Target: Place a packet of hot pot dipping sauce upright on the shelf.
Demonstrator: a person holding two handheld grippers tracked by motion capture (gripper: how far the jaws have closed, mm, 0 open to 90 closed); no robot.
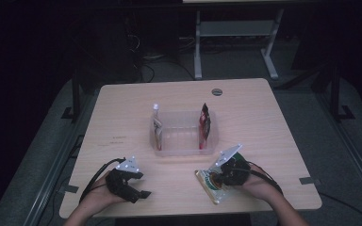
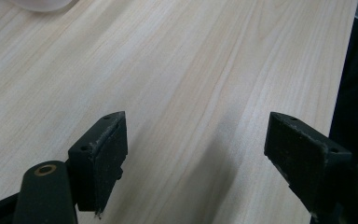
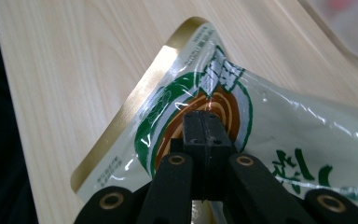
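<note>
R hand-held gripper (image 3: 204,122) pinches glossy flat pouch (image 3: 242,121) – gold-edged; woodgrain table (image 3: 74,70).

A light wooden table (image 1: 245,101) with a round cable grommet (image 1: 217,91) stands on grey carpet (image 1: 37,155) in a dim room. Behind it, the white legs of a second desk (image 1: 198,47) rise amid tangled cables (image 1: 146,61) and deep shadow.
</note>
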